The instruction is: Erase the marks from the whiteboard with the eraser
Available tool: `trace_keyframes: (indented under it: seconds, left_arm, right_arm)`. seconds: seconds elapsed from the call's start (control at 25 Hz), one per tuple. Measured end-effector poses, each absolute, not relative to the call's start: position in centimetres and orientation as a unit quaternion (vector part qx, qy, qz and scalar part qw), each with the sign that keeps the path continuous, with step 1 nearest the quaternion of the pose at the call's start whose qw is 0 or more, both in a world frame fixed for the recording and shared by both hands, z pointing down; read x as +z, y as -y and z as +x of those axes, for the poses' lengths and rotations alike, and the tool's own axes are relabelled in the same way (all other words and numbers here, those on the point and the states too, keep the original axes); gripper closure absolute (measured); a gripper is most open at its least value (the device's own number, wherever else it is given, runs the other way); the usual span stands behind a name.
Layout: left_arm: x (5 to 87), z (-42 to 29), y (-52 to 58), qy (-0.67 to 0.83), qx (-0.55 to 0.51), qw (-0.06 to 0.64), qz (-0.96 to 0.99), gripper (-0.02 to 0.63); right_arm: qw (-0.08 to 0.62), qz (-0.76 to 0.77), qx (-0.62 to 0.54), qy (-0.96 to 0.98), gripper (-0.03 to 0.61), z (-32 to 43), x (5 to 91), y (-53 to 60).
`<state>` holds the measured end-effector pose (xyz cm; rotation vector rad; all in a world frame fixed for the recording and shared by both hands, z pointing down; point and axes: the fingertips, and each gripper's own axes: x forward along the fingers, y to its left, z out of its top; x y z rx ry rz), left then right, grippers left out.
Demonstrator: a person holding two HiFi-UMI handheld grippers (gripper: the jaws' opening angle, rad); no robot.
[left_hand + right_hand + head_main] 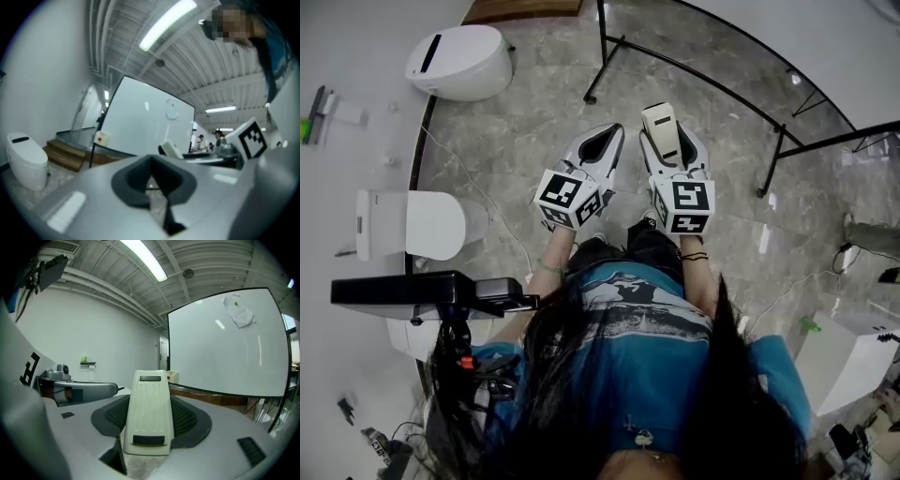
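Room: grey marbled stone floor [534, 94] under a ribbed ceiling with a long strip light [145, 258], and we're looking steeply down over the person's blue top.
Left edge of floor: two glossy white toilets, one [459, 61] towards the top corner and one [412, 225] halfway down that edge.
Top edge of floor: thin black metal stand legs [694, 70] run across it.
Board: the large white rectangular whiteboard in a dark frame [225, 343] stands upright, well ahead of both grippers and touched by neither.
Marks: a pale smudge with a tiny green dot [239, 310] sits high on the board, towards its upper right corner.
Ledge: a small cream box with a red spot [172, 376] rests at the board's lower left corner.
Right gripper [673, 150]: jaws clamped on the cream plastic wedge-shaped eraser [147, 408], held out in front of the person.
Eraser position: squarely between the two dark ribbed pads, standing up past them, narrow end farthest from the camera, with a dark strip at each end.
Left gripper [607, 142]: jaws pressed together along one seam, with only the dark hollow of the pads between them and nothing in it.
Pairing: both grippers side by side, near each other, with their marker cubes towards the person.
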<state>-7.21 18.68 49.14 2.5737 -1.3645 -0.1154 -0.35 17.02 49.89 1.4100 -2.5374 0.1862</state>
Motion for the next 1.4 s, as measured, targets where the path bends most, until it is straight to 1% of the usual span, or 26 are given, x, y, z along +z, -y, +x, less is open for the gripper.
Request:
trace_keyframes:
  seconds: [0.24,0.44,0.6,0.88,1.4]
  left_arm:
    - [51.0,-8.2,-20.2,0.459,-0.039,0.125,0.878,0.611]
    - [50.1,-11.7,-24.7,0.444,-0.046,0.120,0.887,0.611]
    - [50.2,-12.8,-26.4,0.433,-0.047,0.119,0.892,0.611]
    - [49.9,-13.0,-27.5,0.433,-0.052,0.115,0.892,0.611]
    - [48.7,-10.8,-28.6,0.417,-0.060,0.108,0.900,0.611]
  right_arm:
    - [0.102,0.483,0.097,0.865,0.316,-1.2,51.5,-19.4]
    - [0.097,0.494,0.103,0.858,0.316,-4.9,50.8,-24.0]
    - [0.094,0.506,0.110,0.850,0.316,-5.7,50.9,-25.8]
    - [0.093,0.510,0.110,0.848,0.316,-5.5,50.7,-26.9]
    - [0.095,0.517,0.103,0.844,0.316,-3.8,49.9,-28.5]
